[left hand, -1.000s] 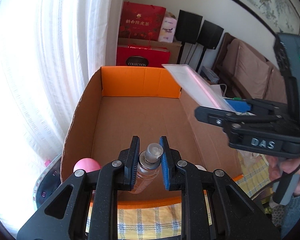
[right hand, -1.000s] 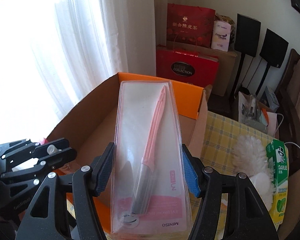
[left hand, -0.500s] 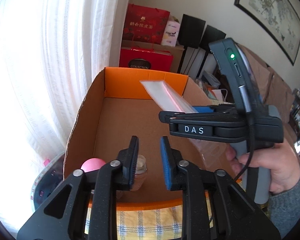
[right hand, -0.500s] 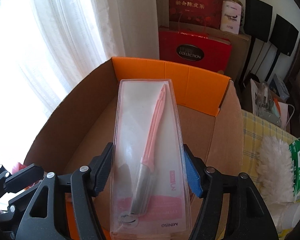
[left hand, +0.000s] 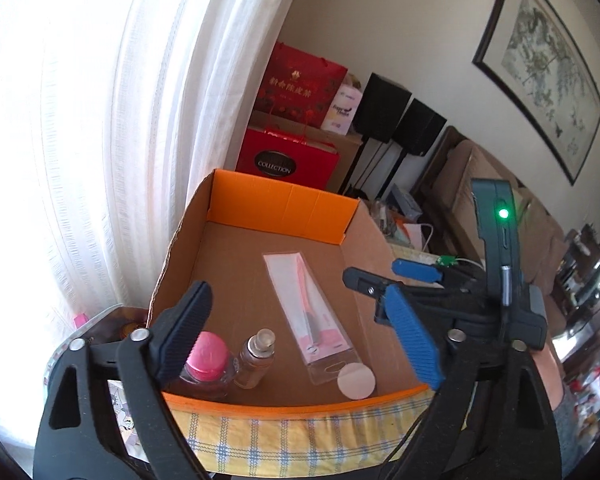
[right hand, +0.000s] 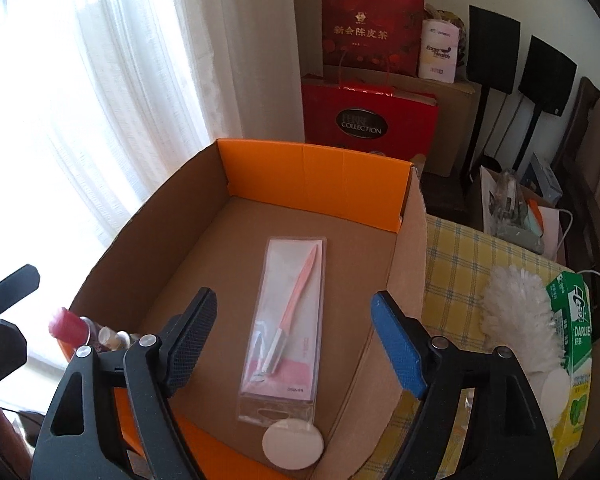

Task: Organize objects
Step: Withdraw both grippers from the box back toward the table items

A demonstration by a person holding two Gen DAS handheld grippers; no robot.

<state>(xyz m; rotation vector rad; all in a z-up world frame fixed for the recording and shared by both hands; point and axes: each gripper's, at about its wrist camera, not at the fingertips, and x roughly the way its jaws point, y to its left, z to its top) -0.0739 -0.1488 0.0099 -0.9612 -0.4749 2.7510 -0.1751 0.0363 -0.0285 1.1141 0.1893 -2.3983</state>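
Pink pen packet flat on cardboard box floor, between spread fingers of right gripper, untouched. Left gripper spread, empty.

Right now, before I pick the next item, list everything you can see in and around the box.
cardboard box: 1, brown with orange flaps, on the checked cloth
packaged pink pen: 1, clear pack, flat on box floor, middle
white disc: 1, box floor, at pack's near end
pink-capped bottle: 1, box near-left corner
small clear bottle: 1, beside pink-capped bottle
white duster: 1, on cloth right of box
green carton: 1, right of duster
red gift bags: 2, behind box
left tool: open, empty
right tool: open, empty
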